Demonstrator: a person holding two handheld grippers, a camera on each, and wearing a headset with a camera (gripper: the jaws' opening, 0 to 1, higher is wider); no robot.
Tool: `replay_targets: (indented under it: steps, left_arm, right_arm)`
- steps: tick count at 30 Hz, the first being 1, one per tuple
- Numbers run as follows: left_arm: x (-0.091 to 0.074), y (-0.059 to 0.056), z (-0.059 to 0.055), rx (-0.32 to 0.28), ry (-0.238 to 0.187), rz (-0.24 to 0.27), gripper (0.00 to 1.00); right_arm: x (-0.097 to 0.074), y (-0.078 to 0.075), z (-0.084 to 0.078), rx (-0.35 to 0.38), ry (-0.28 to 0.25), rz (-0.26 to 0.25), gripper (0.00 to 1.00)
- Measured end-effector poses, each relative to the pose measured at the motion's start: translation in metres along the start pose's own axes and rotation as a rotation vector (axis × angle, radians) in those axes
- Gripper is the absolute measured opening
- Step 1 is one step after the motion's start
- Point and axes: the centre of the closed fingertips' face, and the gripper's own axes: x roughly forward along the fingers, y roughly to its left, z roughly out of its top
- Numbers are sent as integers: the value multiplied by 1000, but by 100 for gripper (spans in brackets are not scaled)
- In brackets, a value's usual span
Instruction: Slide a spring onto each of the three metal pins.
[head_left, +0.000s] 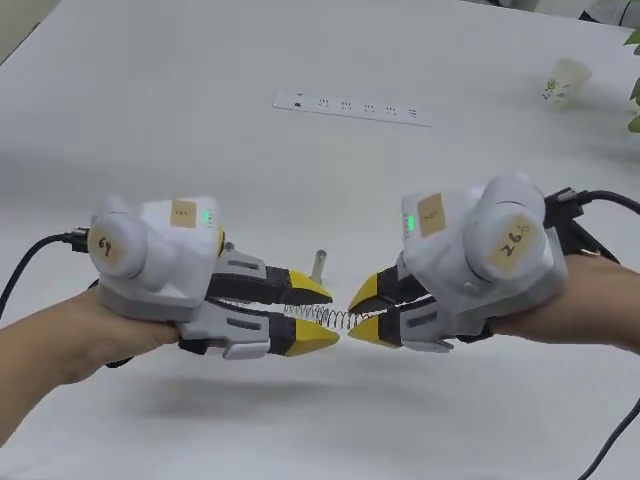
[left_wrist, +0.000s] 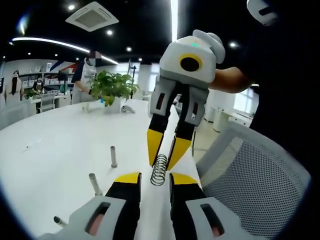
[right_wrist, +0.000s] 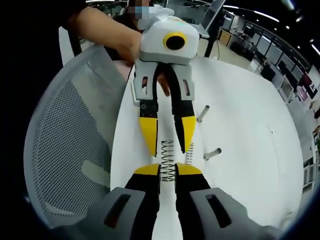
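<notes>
The right tool (head_left: 352, 315), its sticker (head_left: 512, 246) starting "26", clamps the spring (right_wrist: 167, 162); the left tool (head_left: 333, 316) stands apart around it.

White and chunky on left gripper (head_left: 332, 317) and right gripper (head_left: 352, 315), with black jaws, yellow tips, green lights (head_left: 205, 217), number stickers (head_left: 183, 212), black cables (head_left: 30, 262).

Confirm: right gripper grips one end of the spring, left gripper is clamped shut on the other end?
Not quite. The left gripper is open: in the right gripper view its jaws stand apart either side of the spring. The right gripper does grip one end.
</notes>
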Motion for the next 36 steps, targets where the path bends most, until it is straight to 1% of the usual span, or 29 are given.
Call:
replay_targets:
  steps: [1, 2, 3, 4, 5, 7, 10, 12, 16, 27, 30, 36]
  left_arm:
    - [0, 0, 0, 6, -1, 2, 14]
    - [0, 0, 0, 9, -2, 0, 11]
    - [0, -3, 0, 5, -2, -15, 8]
    - [1, -4, 1, 5, -6, -17, 5]
    - [1, -4, 2, 12, -12, -16, 4]
    - [2, -4, 2, 22, -13, -14, 4]
    - [2, -5, 3, 17, -19, -23, 3]
    - [2, -6, 4, 8, -24, -27, 3]
    - [2, -8, 5, 15, -24, -42, 2]
    - [2, -8, 6, 9, -25, -52, 2]
    - [2, -8, 7, 4, -28, -53, 2]
    - [2, -9, 9, -1, -33, -62, 2]
  right_arm:
    - [0, 1, 1, 3, -3, 3, 8]
    - [-1, 1, 1, 9, -6, 5, 8]
    - [-1, 1, 2, 10, -6, 5, 8]
    - [-1, 0, 2, 9, -10, -3, 8]
    - [-2, -1, 1, 14, -7, -3, 8]
    - [-2, 0, 0, 17, -7, -1, 8]
    - [-3, 0, -1, 26, -11, 1, 8]
    - [-4, 0, -1, 35, -19, 1, 8]
    - [-5, 2, 0, 40, -44, 9, 8]
    - [-6, 2, 1, 35, -47, 14, 8]
    - [-7, 1, 2, 29, -53, 12, 8]
    - [-10, 0, 1, 48, -74, 19, 9]
